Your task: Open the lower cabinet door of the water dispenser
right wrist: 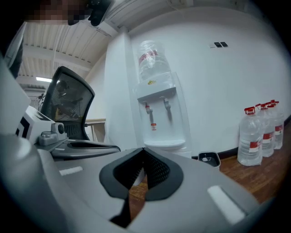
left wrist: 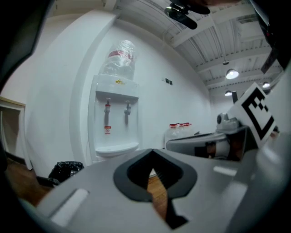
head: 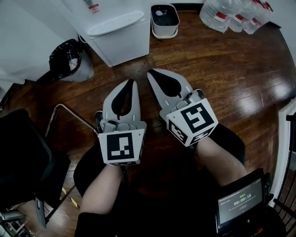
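The white water dispenser (head: 118, 32) stands against the wall at the top of the head view, and its lower cabinet front (head: 127, 46) faces me. Both gripper views show the dispenser (left wrist: 113, 120) (right wrist: 161, 118) some way ahead, a clear bottle (left wrist: 119, 57) upside down on top. My own jaws hide its lower cabinet in those views. My left gripper (head: 131, 84) and right gripper (head: 151, 74) are held side by side over the wooden floor, short of the dispenser. Both are shut with nothing between the jaws.
A bin lined with a black bag (head: 69, 58) stands left of the dispenser, and a small white bin (head: 164, 21) to its right. Several full water bottles (head: 236, 14) sit at the far right. A black chair (head: 23, 157) is close on my left.
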